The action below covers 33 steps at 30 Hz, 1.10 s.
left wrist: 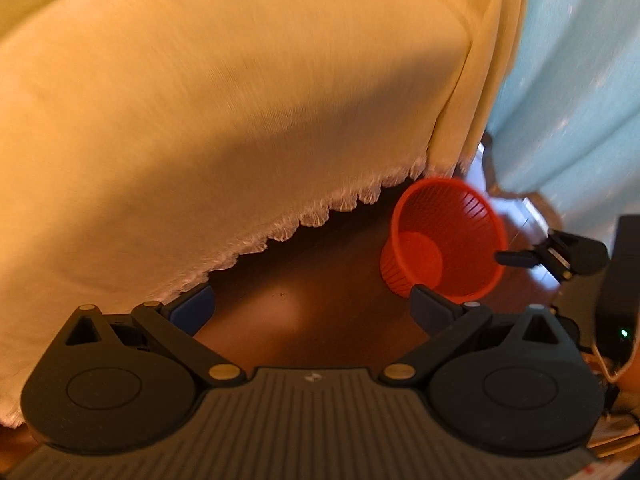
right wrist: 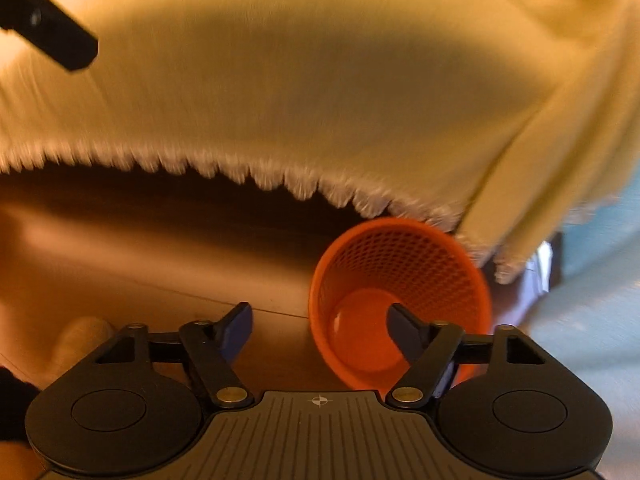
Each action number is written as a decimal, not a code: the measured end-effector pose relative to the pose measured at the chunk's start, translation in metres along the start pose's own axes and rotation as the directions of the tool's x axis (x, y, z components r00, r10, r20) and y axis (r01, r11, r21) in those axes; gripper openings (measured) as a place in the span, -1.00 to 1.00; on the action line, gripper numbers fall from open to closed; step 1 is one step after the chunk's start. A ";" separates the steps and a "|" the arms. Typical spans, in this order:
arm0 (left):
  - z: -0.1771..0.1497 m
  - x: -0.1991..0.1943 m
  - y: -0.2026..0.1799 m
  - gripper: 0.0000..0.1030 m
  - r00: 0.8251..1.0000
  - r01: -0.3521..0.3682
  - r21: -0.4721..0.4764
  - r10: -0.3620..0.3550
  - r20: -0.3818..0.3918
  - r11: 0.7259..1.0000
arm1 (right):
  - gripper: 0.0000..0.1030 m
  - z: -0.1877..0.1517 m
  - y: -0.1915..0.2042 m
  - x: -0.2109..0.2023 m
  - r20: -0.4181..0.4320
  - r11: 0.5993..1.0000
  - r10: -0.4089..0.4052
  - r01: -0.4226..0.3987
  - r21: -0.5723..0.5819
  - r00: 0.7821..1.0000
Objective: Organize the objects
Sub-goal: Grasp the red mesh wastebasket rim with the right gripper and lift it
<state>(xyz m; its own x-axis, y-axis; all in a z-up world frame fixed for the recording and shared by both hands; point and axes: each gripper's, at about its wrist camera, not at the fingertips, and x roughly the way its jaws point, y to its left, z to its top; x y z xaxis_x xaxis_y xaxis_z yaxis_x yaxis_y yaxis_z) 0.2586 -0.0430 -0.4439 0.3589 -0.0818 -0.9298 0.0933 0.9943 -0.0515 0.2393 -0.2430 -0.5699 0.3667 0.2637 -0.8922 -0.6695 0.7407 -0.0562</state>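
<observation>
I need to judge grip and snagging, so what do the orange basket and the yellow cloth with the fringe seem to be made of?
The orange basket looks like moulded plastic: uniform colour, fine mesh wall, smooth glossy solid bottom. The yellow cloth looks like soft woven fabric, matt, with a faint weave and a pale fringed scalloped edge; the fibre cannot be told.

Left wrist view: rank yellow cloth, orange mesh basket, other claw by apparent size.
1. Yellow cloth, fills most of the frame.
2. Orange mesh basket, on the wood floor beside the cloth's fringe.
3. Right claw, only partly in frame at the basket's rim, so its rank is unsure.
</observation>
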 end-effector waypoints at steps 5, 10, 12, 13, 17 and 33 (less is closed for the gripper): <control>-0.020 0.075 0.007 0.97 1.000 0.019 0.015 -0.019 -0.014 1.000 | -0.02 -0.024 -0.011 0.084 -0.030 0.996 0.015 -0.018 -0.087 0.999; -0.032 0.116 0.013 0.97 0.999 0.024 -0.022 -0.025 -0.030 0.999 | -0.28 -0.037 -0.012 0.127 -0.054 0.990 0.016 -0.024 -0.140 0.998; -0.034 0.122 0.014 0.97 0.999 0.028 -0.030 -0.029 -0.036 0.999 | -0.38 -0.041 -0.010 0.133 -0.058 0.987 0.021 -0.030 -0.158 0.998; -0.036 0.123 0.014 0.97 0.999 0.033 -0.032 -0.034 -0.039 0.999 | -0.45 -0.042 -0.010 0.137 -0.064 0.985 0.024 -0.035 -0.172 0.998; -0.037 0.122 0.014 0.97 0.998 0.044 -0.038 -0.046 -0.048 0.998 | -0.84 -0.043 -0.008 0.142 -0.083 0.973 0.011 -0.030 -0.230 0.997; 0.012 -0.050 0.042 0.96 0.998 0.052 -0.133 -0.057 -0.034 0.990 | -0.95 0.060 0.017 -0.049 -0.131 0.877 -0.152 0.073 -0.475 0.980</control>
<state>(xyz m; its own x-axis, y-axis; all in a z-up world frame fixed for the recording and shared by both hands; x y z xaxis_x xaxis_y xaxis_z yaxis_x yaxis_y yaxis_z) 0.2557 0.0016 -0.3949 0.3214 -0.1361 -0.9371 -0.0123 0.9889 -0.1479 0.2482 -0.2064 -0.5002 0.3763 0.0645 -0.9242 -0.8672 0.3757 -0.3269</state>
